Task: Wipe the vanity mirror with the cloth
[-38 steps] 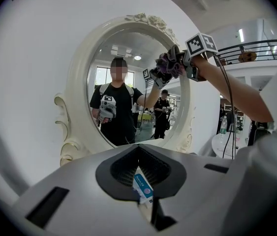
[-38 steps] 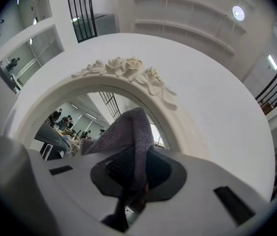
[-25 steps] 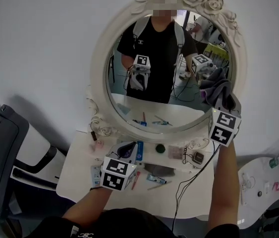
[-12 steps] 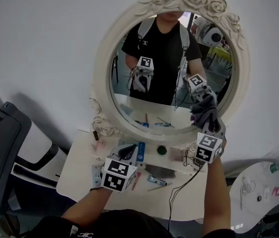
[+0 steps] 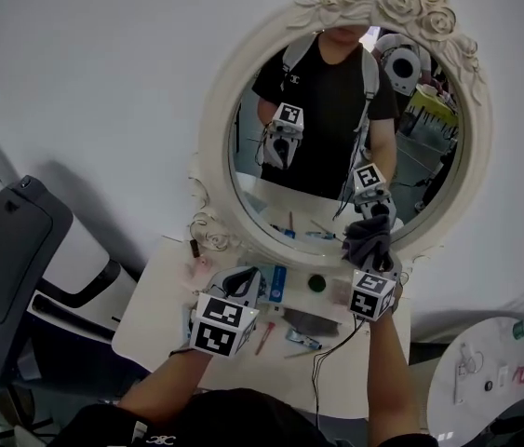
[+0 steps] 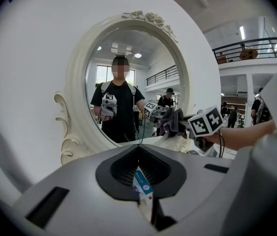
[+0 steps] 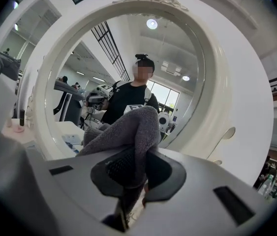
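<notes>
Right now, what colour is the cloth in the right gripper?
Grey; the cloth shows best in the right gripper view.

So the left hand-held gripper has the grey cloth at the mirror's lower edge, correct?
No, the right hand-held gripper has the grey cloth at the mirror's lower edge. The right gripper view shows the cloth clamped in its jaws.
</notes>
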Tool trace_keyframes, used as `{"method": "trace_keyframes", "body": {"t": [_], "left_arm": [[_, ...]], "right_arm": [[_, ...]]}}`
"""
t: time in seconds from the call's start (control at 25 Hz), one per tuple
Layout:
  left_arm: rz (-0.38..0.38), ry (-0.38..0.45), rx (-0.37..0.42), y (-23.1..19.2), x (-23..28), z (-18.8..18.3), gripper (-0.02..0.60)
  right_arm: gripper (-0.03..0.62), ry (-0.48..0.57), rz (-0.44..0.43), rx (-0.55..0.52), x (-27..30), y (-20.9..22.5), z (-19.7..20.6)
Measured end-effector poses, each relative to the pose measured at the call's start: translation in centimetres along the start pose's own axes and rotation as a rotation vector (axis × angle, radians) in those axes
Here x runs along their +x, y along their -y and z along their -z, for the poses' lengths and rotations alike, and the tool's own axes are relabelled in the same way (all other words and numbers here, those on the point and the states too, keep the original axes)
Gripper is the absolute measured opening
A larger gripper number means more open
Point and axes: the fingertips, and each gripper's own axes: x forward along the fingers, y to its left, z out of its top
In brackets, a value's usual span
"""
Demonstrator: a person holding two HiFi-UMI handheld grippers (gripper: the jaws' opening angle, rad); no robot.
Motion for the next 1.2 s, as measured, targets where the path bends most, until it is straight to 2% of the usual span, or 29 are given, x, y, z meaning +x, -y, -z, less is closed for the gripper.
{"method": "trace_keyframes", "body": {"t": [0.28, 0.52, 0.6, 0.88, 1.2], "left_arm": [[-0.061, -0.006, -0.012, -2.2, -1.2, 0.4, 0.006], [-0.115, -0.011, -0.031, -4.1, -2.4, 1.1, 0.006], [-0.142, -0.011, -0.042, -5.2, -3.0, 1.3, 0.006], [-0.206, -0.009, -0.062, -7.7, -4.8, 1.9, 0.006], [-0.242, -0.006, -0.077, -9.1, -6.0, 2.3, 0.006]], "right_arm": [[0.041, -0.066, -0.110, -0.131, 1.0, -9.3, 3.4], [0.041, -0.115, -0.207, -0.023, 1.2, -15.3, 3.5], [0.041, -0.106, -0.232, -0.027, 1.2, -17.1, 2.9], [0.041, 0.031, -0.281, -0.146, 0.2, -23.1, -1.8], [0.041, 0.258, -0.310, -0.244, -1.9, -26.7, -10.8]]}}
